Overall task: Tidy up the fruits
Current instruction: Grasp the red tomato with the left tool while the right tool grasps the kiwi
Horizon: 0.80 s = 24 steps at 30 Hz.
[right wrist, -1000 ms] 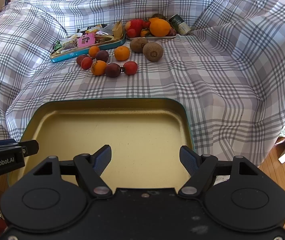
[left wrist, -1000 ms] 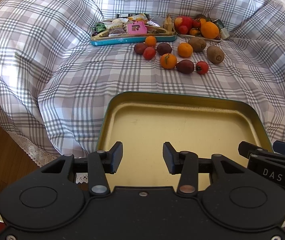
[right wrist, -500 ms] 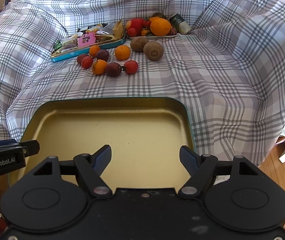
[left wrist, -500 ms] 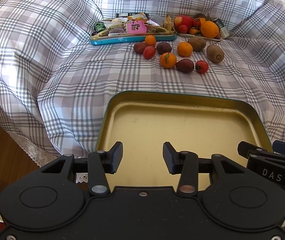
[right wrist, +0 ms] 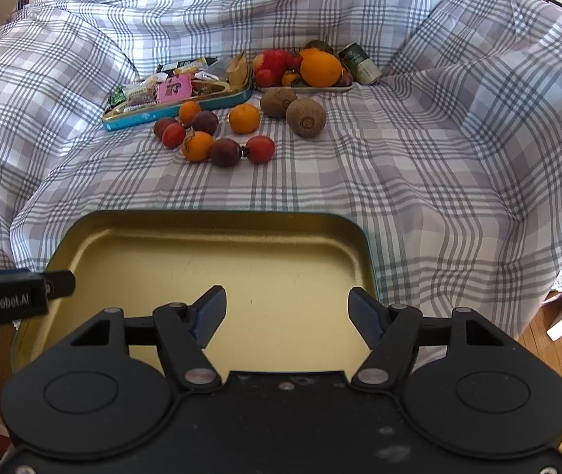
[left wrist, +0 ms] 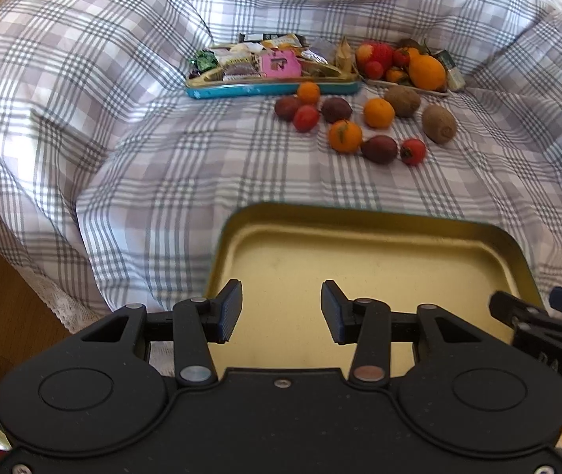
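Ten loose fruits are scattered on the checked cloth, just in front of a blue snack tin and a small plate of fruit at the back, well apart from the empty gold tray that lies near both tools. Nothing is held by the left hand-held gripper, whose jaws are spread partway over the tray; the right hand-held gripper is also empty, and its wide jaws are closing on nothing. Trouble is judged most likely on the soft, rumpled cloth: round fruit could be nudged and rolled away by a pad arriving off-centre, and the touching fruits could be knocked apart when one is taken. The nearer kiwi is seen end-on in the right view, so its long axis is judged to point toward the tray; the other kiwi lies more crosswise. The tray's long axis is laid left to right.
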Each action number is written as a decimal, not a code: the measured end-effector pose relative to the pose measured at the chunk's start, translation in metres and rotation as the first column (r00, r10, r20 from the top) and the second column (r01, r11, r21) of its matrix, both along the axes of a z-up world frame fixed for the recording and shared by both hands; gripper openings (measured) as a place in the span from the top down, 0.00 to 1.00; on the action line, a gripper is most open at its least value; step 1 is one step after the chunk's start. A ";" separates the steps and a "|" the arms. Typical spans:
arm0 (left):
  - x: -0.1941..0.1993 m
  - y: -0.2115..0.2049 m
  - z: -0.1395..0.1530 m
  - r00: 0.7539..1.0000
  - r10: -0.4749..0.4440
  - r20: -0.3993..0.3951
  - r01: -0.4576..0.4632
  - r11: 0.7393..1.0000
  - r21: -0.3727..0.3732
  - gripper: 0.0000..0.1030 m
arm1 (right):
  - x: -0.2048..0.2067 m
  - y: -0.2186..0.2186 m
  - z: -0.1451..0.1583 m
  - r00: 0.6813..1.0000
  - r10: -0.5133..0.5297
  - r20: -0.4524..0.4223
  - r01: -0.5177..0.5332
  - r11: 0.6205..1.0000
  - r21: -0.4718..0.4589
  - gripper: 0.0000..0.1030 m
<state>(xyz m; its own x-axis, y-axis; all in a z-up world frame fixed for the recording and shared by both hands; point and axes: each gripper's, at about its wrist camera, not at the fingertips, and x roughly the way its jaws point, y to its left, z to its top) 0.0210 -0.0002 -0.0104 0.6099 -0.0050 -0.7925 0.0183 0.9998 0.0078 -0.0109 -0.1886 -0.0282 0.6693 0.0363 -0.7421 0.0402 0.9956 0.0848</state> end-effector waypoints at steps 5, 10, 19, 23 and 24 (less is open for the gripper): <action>0.020 -0.003 0.006 0.999 -0.026 0.021 0.026 1.000 0.002 0.50 | 0.011 0.000 -0.001 1.000 0.004 0.020 -0.005 1.000 0.005 0.29; 0.037 -0.011 0.011 0.997 -0.068 0.047 0.067 0.997 0.028 0.50 | 0.029 0.001 0.002 0.999 0.011 0.035 -0.011 1.000 0.007 0.29; 0.083 -0.017 0.006 0.993 -0.115 0.036 0.114 0.993 0.031 0.50 | 0.077 -0.004 0.002 0.999 -0.020 0.044 0.020 1.000 0.012 0.29; 0.106 -0.017 0.001 0.992 -0.122 0.022 0.122 0.992 0.022 0.50 | 0.103 -0.009 -0.001 0.999 -0.037 0.027 0.037 0.999 0.009 0.29; 0.113 -0.017 0.000 0.992 -0.124 0.020 0.124 0.992 0.020 0.50 | 0.109 -0.011 -0.002 0.999 -0.040 0.022 0.040 0.999 0.011 0.29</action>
<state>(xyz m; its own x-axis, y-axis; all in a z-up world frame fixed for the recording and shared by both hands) 0.1341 -0.0171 -0.0106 0.6219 -0.0665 -0.7803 0.1415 0.9895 0.0284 0.0978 -0.1994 -0.0302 0.6869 0.0164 -0.7266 0.0782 0.9923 0.0962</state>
